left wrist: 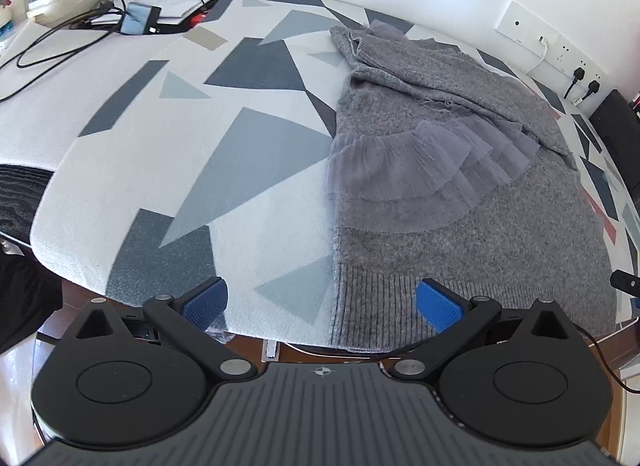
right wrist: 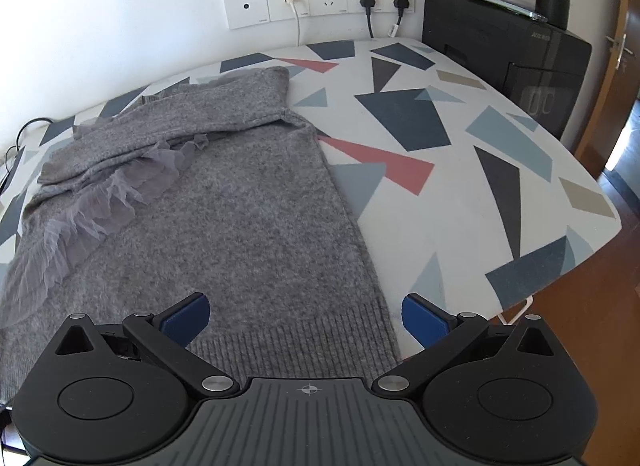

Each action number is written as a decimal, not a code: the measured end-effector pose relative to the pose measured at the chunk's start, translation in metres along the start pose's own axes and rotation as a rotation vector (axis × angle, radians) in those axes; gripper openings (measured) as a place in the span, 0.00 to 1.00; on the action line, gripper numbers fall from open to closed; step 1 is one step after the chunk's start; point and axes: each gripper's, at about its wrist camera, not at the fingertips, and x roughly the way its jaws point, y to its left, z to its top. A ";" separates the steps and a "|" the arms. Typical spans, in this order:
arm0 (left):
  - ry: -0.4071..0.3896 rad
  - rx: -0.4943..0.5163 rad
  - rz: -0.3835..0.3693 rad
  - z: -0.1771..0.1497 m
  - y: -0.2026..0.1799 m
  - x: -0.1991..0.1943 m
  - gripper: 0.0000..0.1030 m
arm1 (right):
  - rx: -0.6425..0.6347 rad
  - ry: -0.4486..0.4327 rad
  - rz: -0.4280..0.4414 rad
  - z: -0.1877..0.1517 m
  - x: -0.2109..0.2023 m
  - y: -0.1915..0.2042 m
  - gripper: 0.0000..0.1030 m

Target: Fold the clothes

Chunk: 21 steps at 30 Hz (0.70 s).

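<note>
A grey knit sweater (left wrist: pixel 460 225) with a sheer ruffled trim (left wrist: pixel 420 169) lies on the patterned table cover (left wrist: pixel 180 137), sleeves folded across its body, ribbed hem toward me. My left gripper (left wrist: pixel 322 304) is open and empty, just above the hem's left corner at the near table edge. In the right wrist view the sweater (right wrist: pixel 224 225) fills the left half, its ruffle (right wrist: pixel 100 205) at left. My right gripper (right wrist: pixel 306 318) is open and empty, its fingers straddling the hem's right corner.
A white wall with a socket strip (right wrist: pixel 320 1) and plugged cables runs behind the table. A black printer (right wrist: pixel 504 53) stands at the back right. Cables, a phone (left wrist: pixel 138 17) and papers lie at the far left. Wooden floor (right wrist: pixel 592 306) lies past the right edge.
</note>
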 end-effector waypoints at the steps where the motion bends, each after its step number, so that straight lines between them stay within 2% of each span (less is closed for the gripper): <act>1: 0.002 -0.006 -0.008 0.001 0.000 0.002 1.00 | -0.005 -0.007 0.006 -0.002 0.000 -0.002 0.99; 10: 0.003 -0.013 -0.005 0.011 -0.007 0.019 1.00 | -0.047 0.019 0.014 0.000 0.018 -0.013 0.99; 14: 0.029 0.021 0.000 0.014 -0.013 0.031 1.00 | -0.079 0.031 0.021 0.004 0.026 -0.013 0.99; 21: 0.010 0.100 0.042 0.014 -0.023 0.042 1.00 | -0.059 0.027 0.036 0.012 0.031 -0.028 0.99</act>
